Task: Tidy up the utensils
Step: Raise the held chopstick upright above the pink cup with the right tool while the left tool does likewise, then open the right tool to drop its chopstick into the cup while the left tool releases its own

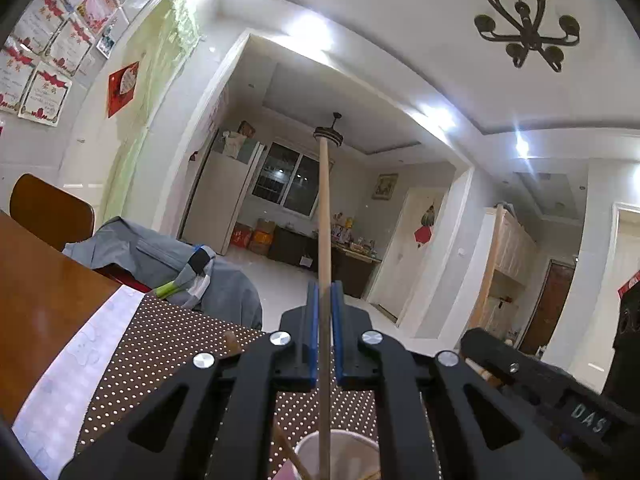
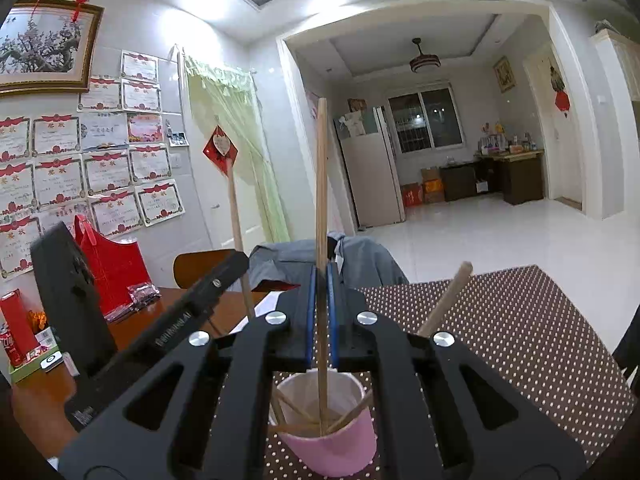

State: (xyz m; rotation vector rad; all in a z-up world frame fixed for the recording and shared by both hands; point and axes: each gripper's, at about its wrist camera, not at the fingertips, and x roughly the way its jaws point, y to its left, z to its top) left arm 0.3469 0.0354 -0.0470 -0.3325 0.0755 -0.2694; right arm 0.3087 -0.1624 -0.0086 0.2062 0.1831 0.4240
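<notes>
Each gripper, left gripper (image 1: 325, 320) and right gripper (image 2: 321, 304), is clamped on a pale wooden chopstick (image 2: 321, 184). Both sticks stand upright over the pink cup (image 2: 332, 444). "DAS" shows on the black housing (image 1: 588, 418).

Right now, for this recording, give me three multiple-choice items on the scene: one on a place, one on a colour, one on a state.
1. Where does the lower end of the chopstick in the right gripper sit?
A. inside the cup
B. flat on the mat
C. on the chair

2. What colour is the outside of the cup?
A. green
B. pink
C. black

3. How does the left gripper stand?
A. wide open, nothing in it
B. shut on an upright chopstick
C. shut on the cup's rim

Answers:
1 A: in the right wrist view the right chopstick runs down between the blue fingers into the cup's mouth, among other sticks.
2 B: its outer wall is pink, on the dotted mat.
3 B: the left chopstick stands upright, pinched between the blue pads.
</notes>
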